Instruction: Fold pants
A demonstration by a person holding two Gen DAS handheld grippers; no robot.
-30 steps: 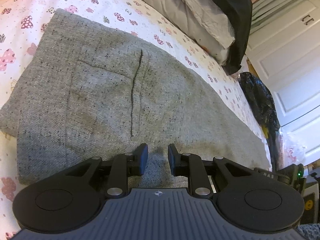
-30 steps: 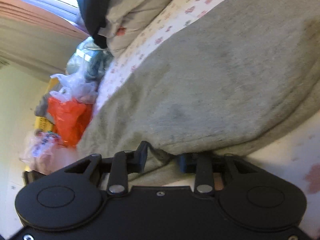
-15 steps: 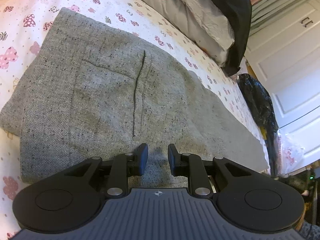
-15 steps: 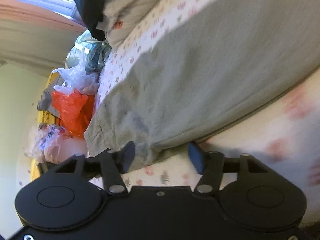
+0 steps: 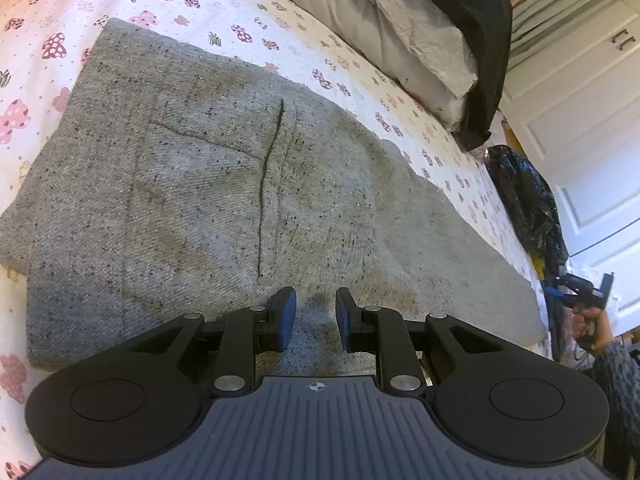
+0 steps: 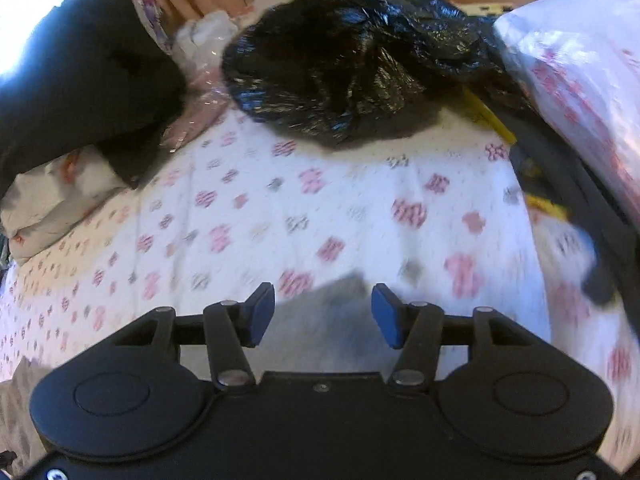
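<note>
On bedsheet (image 5: 240,4): grey pants (image 5: 208,200) (folded flat)

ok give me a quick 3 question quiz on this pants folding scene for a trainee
1. True or false: the right gripper is shut on the grey pants.
2. Multiple choice: the pants lie on A) a wooden floor B) a floral bedsheet C) a chair.
3. Fill in: beyond the right gripper, at the bed's far edge, sits a black plastic ____.

Key: 1 false, its jaws stand open; 2 B; 3 bag.
</note>
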